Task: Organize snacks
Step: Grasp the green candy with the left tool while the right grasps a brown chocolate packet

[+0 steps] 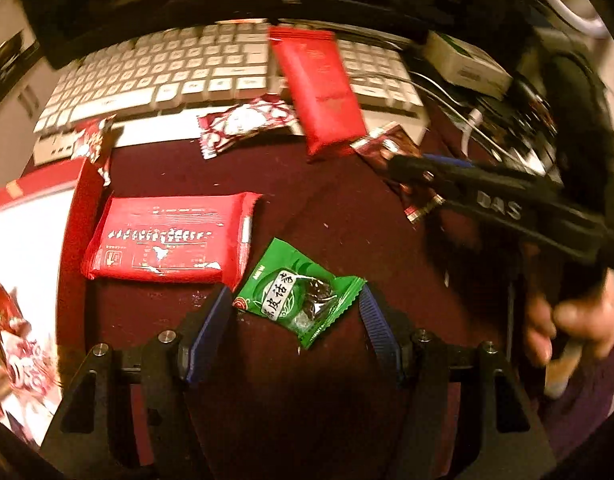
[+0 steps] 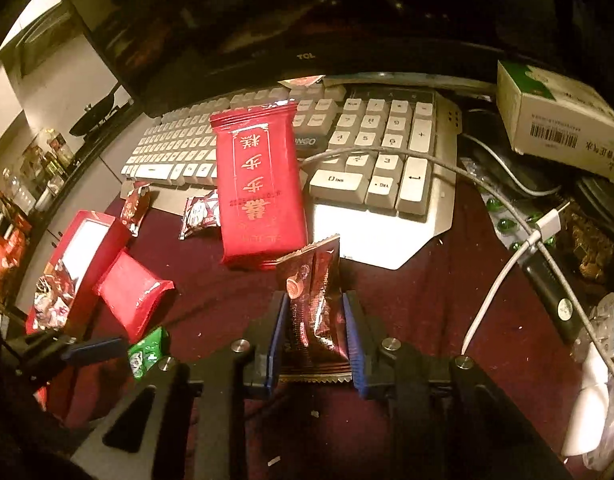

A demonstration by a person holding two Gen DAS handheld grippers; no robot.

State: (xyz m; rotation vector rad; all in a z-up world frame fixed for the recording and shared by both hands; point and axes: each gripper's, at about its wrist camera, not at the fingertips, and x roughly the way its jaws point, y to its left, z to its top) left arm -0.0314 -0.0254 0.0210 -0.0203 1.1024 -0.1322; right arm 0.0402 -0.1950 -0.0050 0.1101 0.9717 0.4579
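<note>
My left gripper (image 1: pixel 295 300) is open, its blue pads on either side of a green snack packet (image 1: pixel 299 294) lying on the dark red cloth. A flat red packet (image 1: pixel 171 236) lies just beyond it. My right gripper (image 2: pixel 314 304) is shut on a dark brown snack sachet (image 2: pixel 315 300), held upright above the cloth. In the left wrist view the right gripper (image 1: pixel 403 164) shows at the right with the brown sachet (image 1: pixel 387 148). A long red packet (image 2: pixel 259 184) leans on the keyboard. A red open box (image 2: pixel 77 256) with several snacks stands at the left.
A white keyboard (image 2: pixel 387 160) lies at the back under a monitor. Two small red-and-white sachets (image 2: pixel 201 212) (image 2: pixel 135 206) lie by its front edge. A white carton (image 2: pixel 559 120), cables (image 2: pixel 503 276), a blister pack and a black device crowd the right side.
</note>
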